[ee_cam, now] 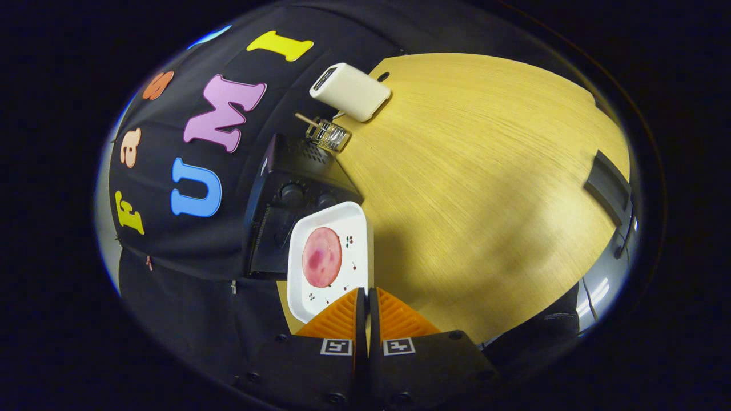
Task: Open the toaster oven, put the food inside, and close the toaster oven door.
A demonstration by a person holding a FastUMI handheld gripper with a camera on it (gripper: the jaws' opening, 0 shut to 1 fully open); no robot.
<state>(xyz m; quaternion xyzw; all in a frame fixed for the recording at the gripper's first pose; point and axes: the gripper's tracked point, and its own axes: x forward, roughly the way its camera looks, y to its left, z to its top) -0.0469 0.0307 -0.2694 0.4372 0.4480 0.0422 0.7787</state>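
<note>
Claw (367,299) pinched on white tray (302,291) edge — ham slice (321,257) aboard.

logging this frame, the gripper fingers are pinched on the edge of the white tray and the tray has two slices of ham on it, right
Not quite: the gripper view shows one round slice of ham on the white tray, not two. The rest holds: the gripper has its fingers closed on the tray's edge, with the black toaster oven just beyond the tray.

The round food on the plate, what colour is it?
Pink, with darker reddish blotches. The food shows best in the gripper view, on the white plate.
</note>
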